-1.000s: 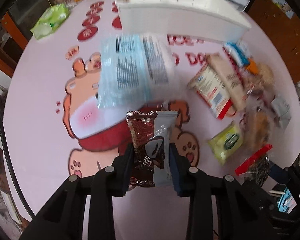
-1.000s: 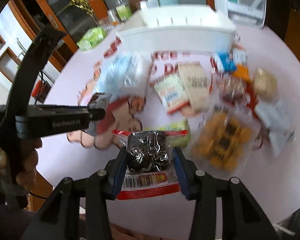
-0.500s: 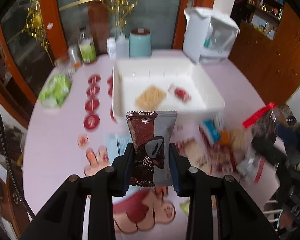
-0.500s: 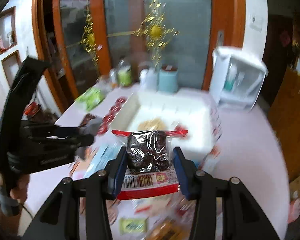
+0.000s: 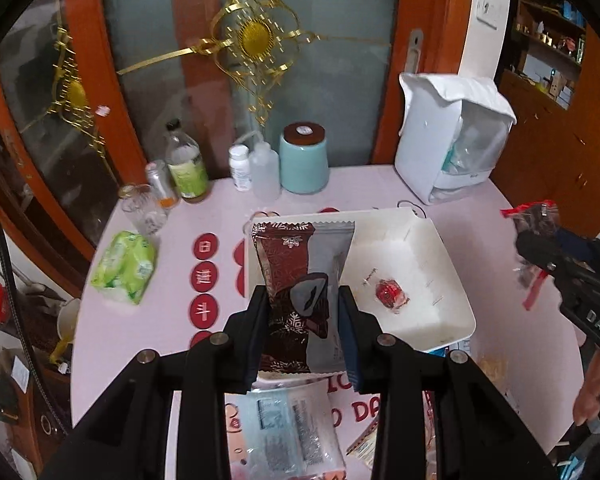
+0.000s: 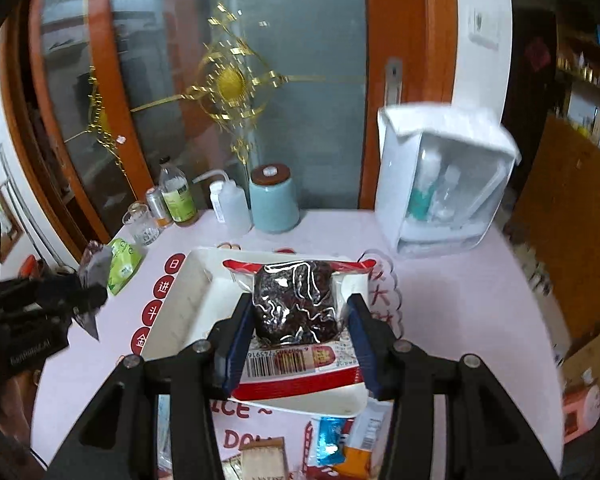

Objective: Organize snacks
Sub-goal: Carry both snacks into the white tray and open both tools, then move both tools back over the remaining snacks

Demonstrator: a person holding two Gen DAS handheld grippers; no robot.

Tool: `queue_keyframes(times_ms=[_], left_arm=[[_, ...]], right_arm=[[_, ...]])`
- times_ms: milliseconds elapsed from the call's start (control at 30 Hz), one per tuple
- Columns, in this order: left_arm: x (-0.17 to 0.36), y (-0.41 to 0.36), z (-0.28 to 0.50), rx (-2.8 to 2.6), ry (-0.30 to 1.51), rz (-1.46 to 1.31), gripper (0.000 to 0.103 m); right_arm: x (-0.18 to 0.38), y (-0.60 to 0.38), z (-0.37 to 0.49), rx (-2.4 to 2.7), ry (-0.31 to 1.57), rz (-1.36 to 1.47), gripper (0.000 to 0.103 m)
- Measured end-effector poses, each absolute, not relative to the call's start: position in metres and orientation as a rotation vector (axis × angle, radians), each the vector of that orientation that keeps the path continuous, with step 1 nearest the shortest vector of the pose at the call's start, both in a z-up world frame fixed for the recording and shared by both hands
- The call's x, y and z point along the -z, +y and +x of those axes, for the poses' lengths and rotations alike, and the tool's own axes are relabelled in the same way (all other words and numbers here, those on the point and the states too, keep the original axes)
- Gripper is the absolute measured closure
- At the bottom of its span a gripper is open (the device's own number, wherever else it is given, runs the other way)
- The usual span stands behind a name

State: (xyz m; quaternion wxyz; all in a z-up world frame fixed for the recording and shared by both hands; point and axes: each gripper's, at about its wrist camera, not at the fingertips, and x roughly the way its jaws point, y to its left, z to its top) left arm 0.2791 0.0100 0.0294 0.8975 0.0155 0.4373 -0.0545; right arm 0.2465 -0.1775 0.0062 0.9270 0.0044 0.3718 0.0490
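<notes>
Left claw point(image 5: 303, 312) clamped on brown-and-grey snack packet point(image 5: 300, 280) above white bin point(image 5: 440, 280), right claw point(image 6: 296, 332) clamped on dark dried-fruit pouch point(image 6: 296, 308) over same bin, red wrapped candy point(image 5: 388, 294) inside bin, pink desk point(image 5: 140, 340) beneath bin

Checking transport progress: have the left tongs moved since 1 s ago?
Yes. The left tongs, shut on the brown-and-grey snack packet, moved forward from over the table mat to the white bin.

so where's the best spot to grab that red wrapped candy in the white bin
Grip the round red body of the candy, coming straight down from above. It lies alone on the floor of the white bin, whose walls block a sideways approach, and its clear twisted wrapper ends look too flimsy.
</notes>
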Motion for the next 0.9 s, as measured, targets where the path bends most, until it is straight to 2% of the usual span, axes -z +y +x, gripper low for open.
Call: queue_keyframes(times_ms=[367, 533, 567, 600, 633, 700, 900], left_arm=[[0.056, -0.023, 0.333, 0.116, 1.068, 0.028, 0.071], [0.089, -0.037, 0.345, 0.116, 1.136, 0.049, 0.068], [0.093, -0.039, 0.346, 0.112, 1.144, 0.058, 0.066], [0.097, -0.041, 0.347, 0.108, 1.151, 0.066, 0.052], [0.101, -0.041, 0.347, 0.105, 1.158, 0.069, 0.032], [0.102, -0.039, 0.346, 0.110, 1.149, 0.042, 0.020], [0.101, -0.030, 0.343, 0.140, 1.171, -0.031, 0.020]], right_arm=[[0.078, -0.183, 0.300, -0.114, 0.977, 0.045, 0.053], [0.105, -0.184, 0.310, -0.123, 1.032, 0.039, 0.045], [0.110, -0.184, 0.312, -0.120, 1.038, 0.034, 0.045], [0.114, -0.185, 0.315, -0.122, 1.043, 0.037, 0.045], [0.117, -0.186, 0.316, -0.131, 1.052, 0.051, 0.045], [0.120, -0.187, 0.317, -0.148, 1.056, 0.076, 0.043], [0.121, -0.185, 0.313, -0.135, 1.063, 0.065, 0.042]])
